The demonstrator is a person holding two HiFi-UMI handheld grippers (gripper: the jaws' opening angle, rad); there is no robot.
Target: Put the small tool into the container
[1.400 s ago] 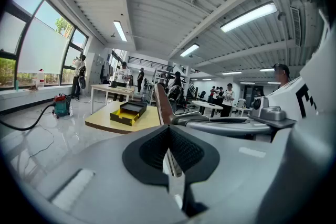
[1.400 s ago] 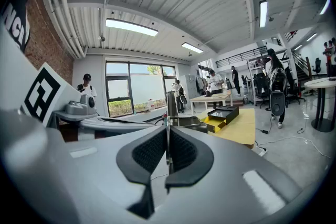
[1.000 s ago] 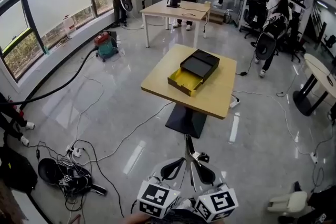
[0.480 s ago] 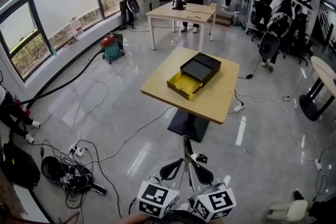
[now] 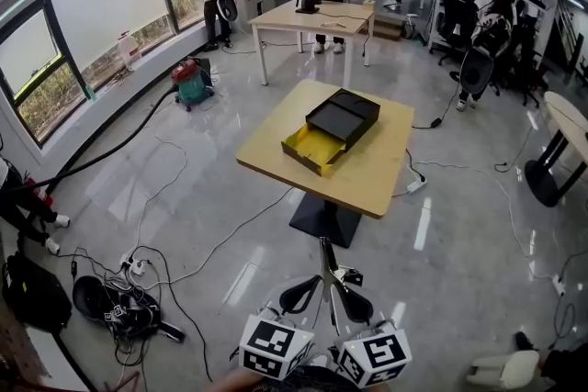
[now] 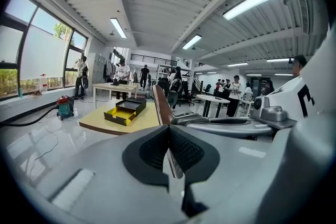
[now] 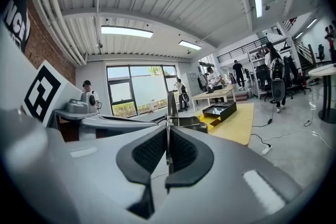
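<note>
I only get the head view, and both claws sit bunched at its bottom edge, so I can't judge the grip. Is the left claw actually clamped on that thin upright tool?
Observer: Yes. The left gripper view shows the left claw shut on the small tool, a thin brownish strip standing up out of it.
Operator: And the right claw?
Observer: The right gripper view shows the right claw shut too, pinching a thin upright strip, seemingly the same tool.

Open floor between the table (image 5: 367, 179) and the person is crossed by loose cables (image 5: 241, 233). On the table, the box (image 5: 344, 117) fills the middle, with bare top all round it, widest at the near right. A vacuum (image 5: 190, 80) stands well left of the table.
</note>
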